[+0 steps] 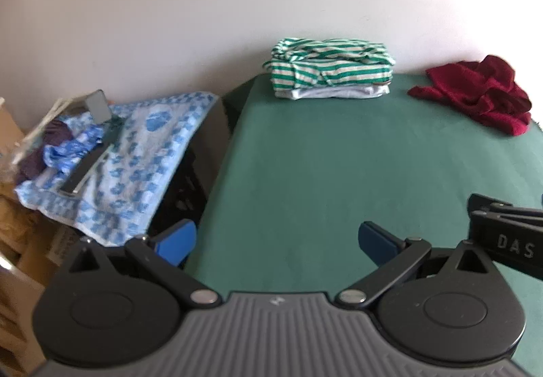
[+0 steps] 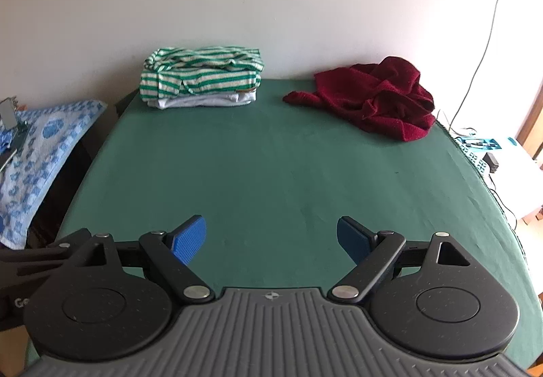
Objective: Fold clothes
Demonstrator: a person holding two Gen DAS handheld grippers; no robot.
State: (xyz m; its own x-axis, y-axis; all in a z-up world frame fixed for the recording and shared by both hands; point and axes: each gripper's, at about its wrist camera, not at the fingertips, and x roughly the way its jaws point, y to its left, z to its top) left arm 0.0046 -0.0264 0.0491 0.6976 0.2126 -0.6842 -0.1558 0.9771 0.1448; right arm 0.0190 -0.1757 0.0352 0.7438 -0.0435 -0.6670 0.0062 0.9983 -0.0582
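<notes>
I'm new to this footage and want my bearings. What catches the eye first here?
A crumpled dark red garment lies unfolded at the far right of the green table. Left of it, by the wall, sits a neat folded stack topped by a green-striped shirt. Both grippers hover open and empty in front.

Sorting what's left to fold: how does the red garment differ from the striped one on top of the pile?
The red garment lies crumpled and loose; the green-striped garment is folded square. The red one sits alone on the green table cover; the striped one tops a white folded item. Both lie along the far edge by the wall.
</notes>
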